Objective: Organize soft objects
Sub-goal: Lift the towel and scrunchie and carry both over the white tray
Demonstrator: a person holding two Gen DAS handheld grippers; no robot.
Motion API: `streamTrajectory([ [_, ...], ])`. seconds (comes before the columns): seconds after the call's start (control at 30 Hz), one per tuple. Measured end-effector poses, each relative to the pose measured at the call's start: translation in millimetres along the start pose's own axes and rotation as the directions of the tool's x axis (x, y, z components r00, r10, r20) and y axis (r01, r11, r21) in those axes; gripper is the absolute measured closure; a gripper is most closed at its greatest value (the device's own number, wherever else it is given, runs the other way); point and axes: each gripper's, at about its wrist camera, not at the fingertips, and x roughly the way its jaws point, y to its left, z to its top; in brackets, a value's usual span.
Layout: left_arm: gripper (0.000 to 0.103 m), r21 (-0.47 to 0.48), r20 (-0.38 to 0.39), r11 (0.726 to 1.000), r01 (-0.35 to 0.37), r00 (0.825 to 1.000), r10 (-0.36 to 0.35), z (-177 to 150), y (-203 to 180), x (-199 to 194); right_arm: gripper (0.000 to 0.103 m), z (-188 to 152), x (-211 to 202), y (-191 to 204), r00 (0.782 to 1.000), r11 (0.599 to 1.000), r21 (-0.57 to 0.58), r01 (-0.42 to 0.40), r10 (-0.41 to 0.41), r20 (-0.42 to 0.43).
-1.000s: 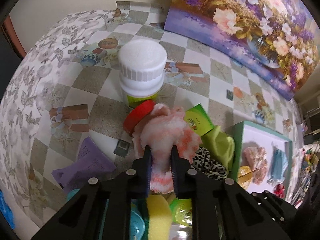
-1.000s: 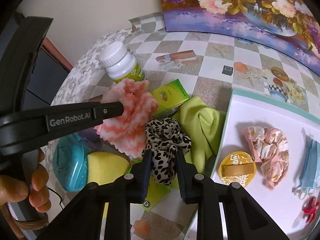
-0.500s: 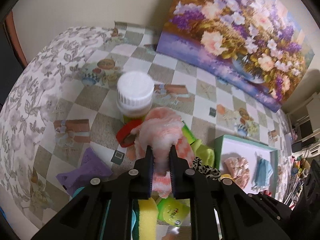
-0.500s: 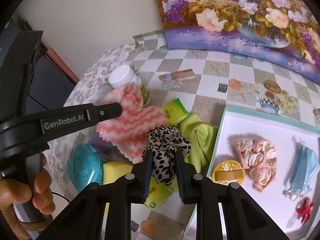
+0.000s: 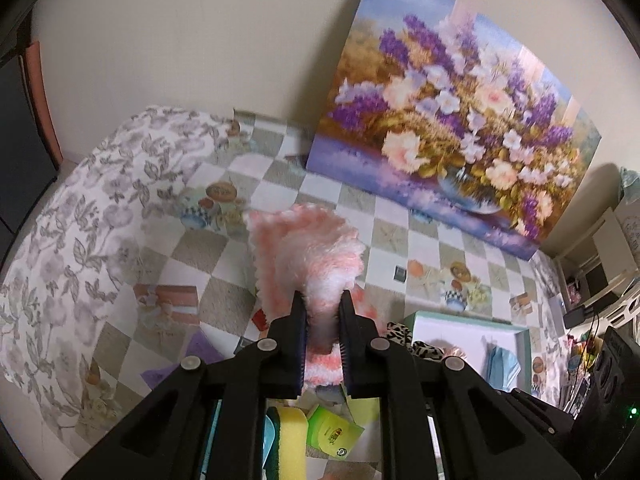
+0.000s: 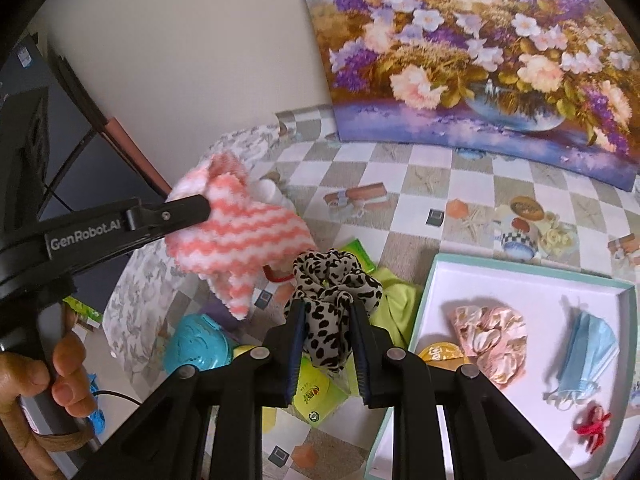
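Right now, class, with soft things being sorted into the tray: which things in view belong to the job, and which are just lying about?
Belong to the job:
- striped pink cloth, held in the left tongs
- leopard scrunchie, held in the right tongs
- white tray
- pink scrunchie and face mask, already in the tray

Lying about:
- flower painting
- teal case
- green packet
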Motion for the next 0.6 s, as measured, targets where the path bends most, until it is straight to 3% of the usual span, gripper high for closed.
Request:
streamTrajectory([
  [0.2,0.088,-0.007,0.059,1.0,0.004,0.998,-0.004,5.2,1.5,-21.2,0.079,7.3,-22.2,-9.5,0.999,1.0,0.026,0.003,-0.004,0.045],
  [0.6,0.088,0.035,0.094,0.999,0.024,0.995,-0.027,3.8,-22.1,-36.4,0.079,12.0,-64.0,-75.5,0.986,0.977,0.176,0.12,-0.138,0.095],
])
